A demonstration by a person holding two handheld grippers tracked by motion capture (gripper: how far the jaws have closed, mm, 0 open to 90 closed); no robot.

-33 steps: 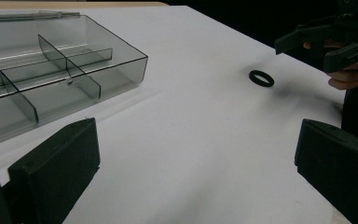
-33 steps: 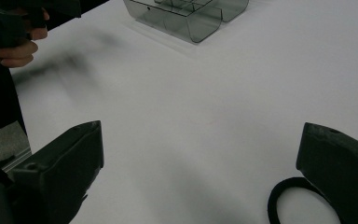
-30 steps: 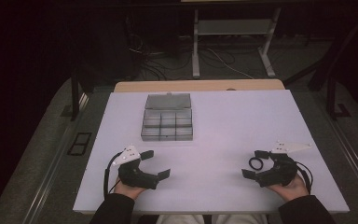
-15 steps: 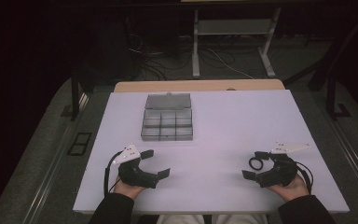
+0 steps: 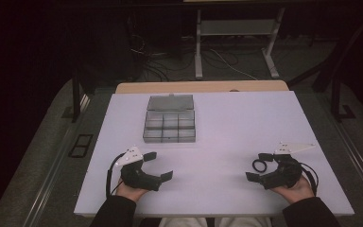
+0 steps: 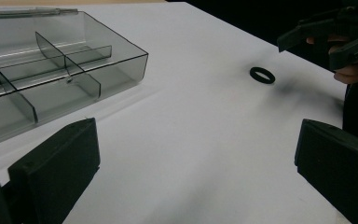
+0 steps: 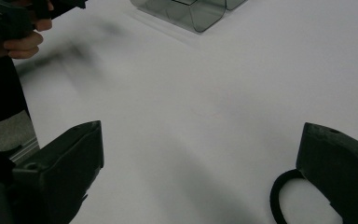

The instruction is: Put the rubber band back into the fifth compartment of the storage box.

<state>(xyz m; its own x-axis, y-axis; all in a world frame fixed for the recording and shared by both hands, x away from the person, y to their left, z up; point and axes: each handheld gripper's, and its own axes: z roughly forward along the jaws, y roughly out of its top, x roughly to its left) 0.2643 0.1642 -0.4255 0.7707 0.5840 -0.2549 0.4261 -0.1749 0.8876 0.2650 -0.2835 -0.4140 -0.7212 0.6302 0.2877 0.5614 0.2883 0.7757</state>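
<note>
small black rubber ring point(image 5: 260, 165) lower right of high view on white tabletop point(image 5: 227, 127), just beside right gripper point(image 5: 258, 167) w/ jaws wide, left gripper point(image 5: 158, 165) lower left also wide & empty, clear plastic compartment box point(image 5: 169, 120) upper-center

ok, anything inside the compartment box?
The clear compartment box sits lid open; the compartments seen in the left gripper view look empty. Its far cells are too small to tell. The black ring lies outside.
</note>
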